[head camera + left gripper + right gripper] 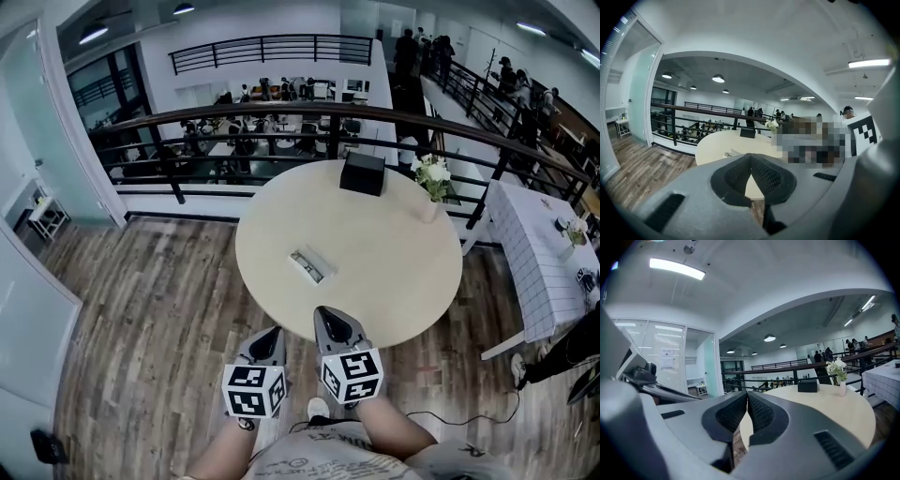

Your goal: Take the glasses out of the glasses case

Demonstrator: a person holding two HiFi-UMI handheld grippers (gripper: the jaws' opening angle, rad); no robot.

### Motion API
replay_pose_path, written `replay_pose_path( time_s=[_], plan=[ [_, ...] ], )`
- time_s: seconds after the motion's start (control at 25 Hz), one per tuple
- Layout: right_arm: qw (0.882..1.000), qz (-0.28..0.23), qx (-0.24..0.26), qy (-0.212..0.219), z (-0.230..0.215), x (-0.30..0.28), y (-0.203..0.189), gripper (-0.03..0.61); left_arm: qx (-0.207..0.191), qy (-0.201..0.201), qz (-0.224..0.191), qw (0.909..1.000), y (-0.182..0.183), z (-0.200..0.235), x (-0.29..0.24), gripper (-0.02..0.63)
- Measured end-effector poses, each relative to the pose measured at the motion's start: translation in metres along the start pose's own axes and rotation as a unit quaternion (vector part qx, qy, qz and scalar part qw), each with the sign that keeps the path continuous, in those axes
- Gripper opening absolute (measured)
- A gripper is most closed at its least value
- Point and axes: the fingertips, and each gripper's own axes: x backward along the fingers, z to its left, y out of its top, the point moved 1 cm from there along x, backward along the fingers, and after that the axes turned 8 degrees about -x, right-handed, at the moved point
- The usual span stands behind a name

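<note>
The glasses case lies near the middle of the round beige table, a small pale oblong with something dark in it; whether its lid is open I cannot tell. Both grippers hover side by side over the floor at the table's near edge, well short of the case. My left gripper is shut with nothing in it, and so is my right gripper. In the left gripper view the shut left gripper points at the table, with the case just above its tips. In the right gripper view the right gripper is also shut.
A black box and a white vase of flowers stand at the table's far side, also seen as box and vase. A dark railing runs behind. A white gridded table stands to the right.
</note>
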Motion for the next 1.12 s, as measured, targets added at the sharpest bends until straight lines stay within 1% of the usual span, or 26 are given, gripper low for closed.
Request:
replay_pose_path(
  time_s=[0.32, 0.48, 0.6, 0.8, 1.12],
  plan=[
    [1.0, 0.018, 0.014, 0.009, -0.035, -0.047, 0.011, 0.017, 0.009, 0.005, -0.003, 0.9999, 0.023, 0.011, -0.058, 0.012],
    [1.0, 0.026, 0.016, 0.006, -0.042, -0.058, 0.01, 0.017, 0.01, 0.002, 0.003, 0.9999, 0.023, 0.013, -0.068, 0.012],
    [0.999, 0.029, 0.015, 0.005, -0.037, -0.057, 0.006, 0.017, 0.013, 0.0, 0.005, 0.9999, 0.021, 0.016, -0.064, 0.012],
    [0.999, 0.046, 0.012, 0.003, -0.056, -0.086, -0.002, 0.017, 0.018, -0.005, 0.01, 0.9998, 0.024, 0.028, -0.091, 0.012],
    [0.996, 0.078, 0.03, -0.023, -0.074, -0.124, -0.028, 0.018, 0.018, -0.015, 0.017, 0.9996, 0.027, 0.053, -0.111, 0.012]
  ],
)
